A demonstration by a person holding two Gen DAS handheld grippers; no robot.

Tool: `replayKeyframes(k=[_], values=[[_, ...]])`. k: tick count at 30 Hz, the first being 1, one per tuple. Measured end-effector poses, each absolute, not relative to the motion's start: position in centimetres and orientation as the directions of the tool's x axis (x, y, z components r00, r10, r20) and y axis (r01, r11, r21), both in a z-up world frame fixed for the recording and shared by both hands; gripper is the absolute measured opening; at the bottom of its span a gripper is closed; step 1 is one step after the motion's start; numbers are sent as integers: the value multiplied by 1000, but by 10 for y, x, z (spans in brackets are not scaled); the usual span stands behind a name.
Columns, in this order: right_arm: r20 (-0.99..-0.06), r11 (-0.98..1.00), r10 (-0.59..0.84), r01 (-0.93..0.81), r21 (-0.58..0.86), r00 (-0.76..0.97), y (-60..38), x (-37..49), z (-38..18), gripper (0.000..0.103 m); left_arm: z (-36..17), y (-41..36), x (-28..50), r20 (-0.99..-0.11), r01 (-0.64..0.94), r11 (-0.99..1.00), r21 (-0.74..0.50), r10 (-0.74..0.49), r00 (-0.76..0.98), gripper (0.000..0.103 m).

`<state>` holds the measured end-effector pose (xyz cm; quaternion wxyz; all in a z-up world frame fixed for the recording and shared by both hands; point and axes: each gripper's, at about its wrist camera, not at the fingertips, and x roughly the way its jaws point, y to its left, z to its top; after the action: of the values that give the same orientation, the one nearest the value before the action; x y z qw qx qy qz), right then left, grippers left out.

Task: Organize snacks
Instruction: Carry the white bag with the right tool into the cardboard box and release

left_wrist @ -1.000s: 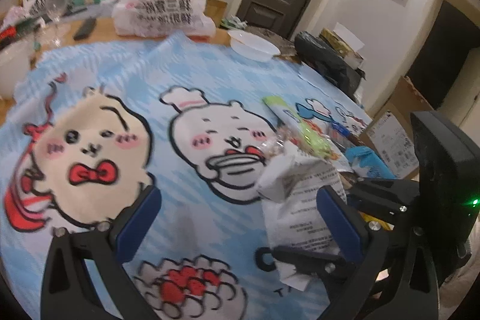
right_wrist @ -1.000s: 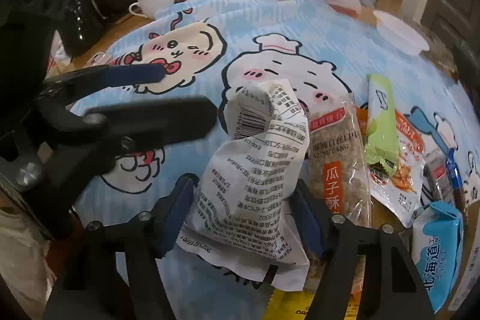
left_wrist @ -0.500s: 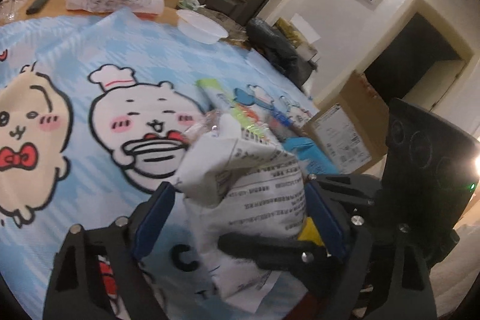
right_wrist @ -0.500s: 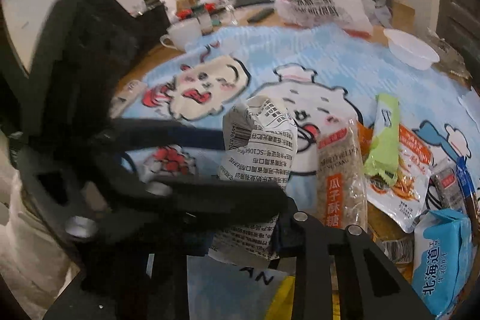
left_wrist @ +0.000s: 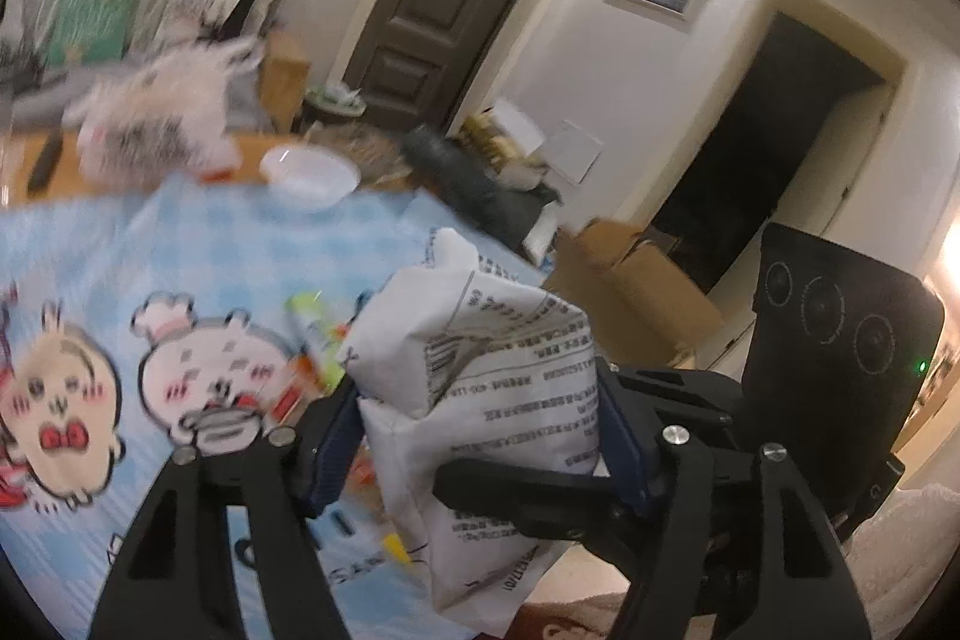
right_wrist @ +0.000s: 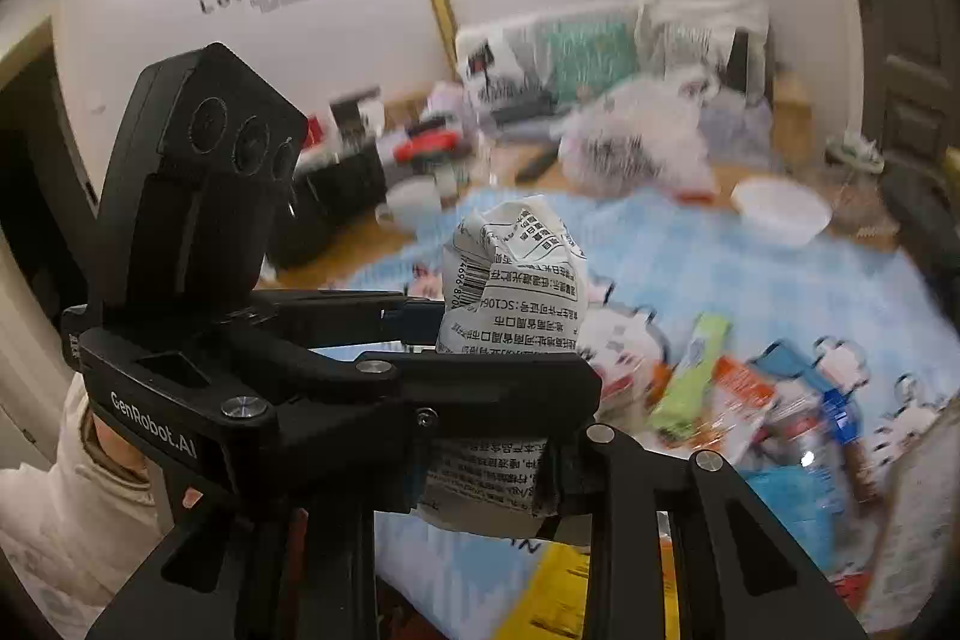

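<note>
Pinching a crumpled white snack bag point(left_wrist: 480, 400) from both sides, the left gripper point(left_wrist: 474, 436) has its blue-padded fingers point(left_wrist: 333, 445) pressed into the paper-like wrapper, and the right gripper point(right_wrist: 480, 478) clamps the same bag lower down, crossing under the left one. The bag stands upright between the left jaws, lifted clear of the tablecloth point(left_wrist: 180, 244) below and ahead of them. Its top is folded over into a blunt peak, its sides creased and dented, and its bottom edge hangs out beneath the fingers.

Black print covers the white surface: rows of small Chinese characters, too fine to read in the left wrist view. In the right wrist view a barcode sits near the top left of the bag with digits beside it, and a line beginning "SC106" can be made out. The left gripper's black body carries the words "GenRobot.AI" in white. On the wall beyond, left of the claw, "Love" is written.

Ahead and right of the right gripper, more snacks lie on the cloth, a green packet point(right_wrist: 690, 370) among them, all blurred. A white bowl point(right_wrist: 780, 214) sits farther off.
</note>
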<state>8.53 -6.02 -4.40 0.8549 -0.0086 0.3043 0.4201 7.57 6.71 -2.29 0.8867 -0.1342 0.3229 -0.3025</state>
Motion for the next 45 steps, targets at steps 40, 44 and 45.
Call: replayKeyframes(k=[40, 44, 45], values=[[-662, 893, 448, -345, 291, 601, -327, 124, -54, 41, -12, -221, 181, -768, 554, 786, -275, -526, 366, 69], [-654, 888, 455, -358, 288, 604, -327, 119, -51, 43, 3, -206, 175, -744, 551, 790, -270, -535, 401, 71], [-649, 888, 456, -360, 286, 609, -327, 117, -49, 46, 6, -202, 173, -739, 548, 791, -271, -536, 409, 72]])
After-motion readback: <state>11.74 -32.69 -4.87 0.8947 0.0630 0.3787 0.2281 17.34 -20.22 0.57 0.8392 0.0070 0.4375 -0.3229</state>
